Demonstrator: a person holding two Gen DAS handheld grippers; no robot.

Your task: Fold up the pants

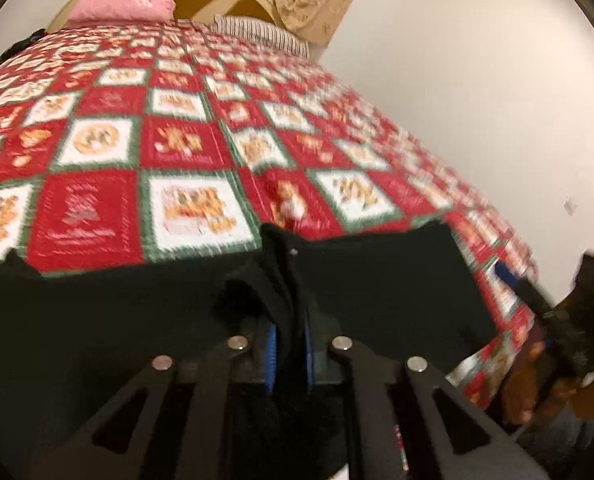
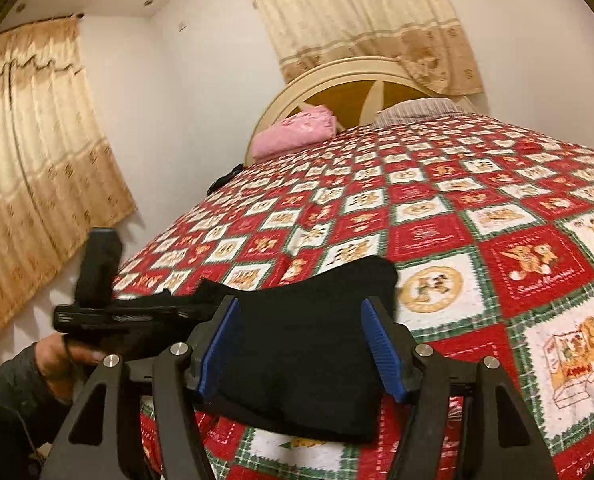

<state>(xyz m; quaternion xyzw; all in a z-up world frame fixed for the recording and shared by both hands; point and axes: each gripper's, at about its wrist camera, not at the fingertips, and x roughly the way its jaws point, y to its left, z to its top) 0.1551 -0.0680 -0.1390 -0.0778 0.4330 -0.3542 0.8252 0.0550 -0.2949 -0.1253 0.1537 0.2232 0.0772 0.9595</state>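
Note:
The black pants (image 1: 377, 280) lie across the near end of the bed on a red, white and green checked quilt (image 1: 177, 140). My left gripper (image 1: 289, 344) is shut on a bunched fold of the pants between its blue pads. In the right wrist view the pants (image 2: 309, 360) lie folded in a thick pile. My right gripper (image 2: 301, 344) is open, its blue pads (image 2: 381, 348) spread on either side of the pile. The left gripper (image 2: 113, 312) shows at the left, held by a hand.
A pink pillow (image 2: 293, 130) and a striped pillow (image 2: 417, 110) lie at the headboard (image 2: 349, 88). Curtains (image 2: 37, 160) hang on the left wall. A white wall (image 1: 477, 80) runs along the bed's right side.

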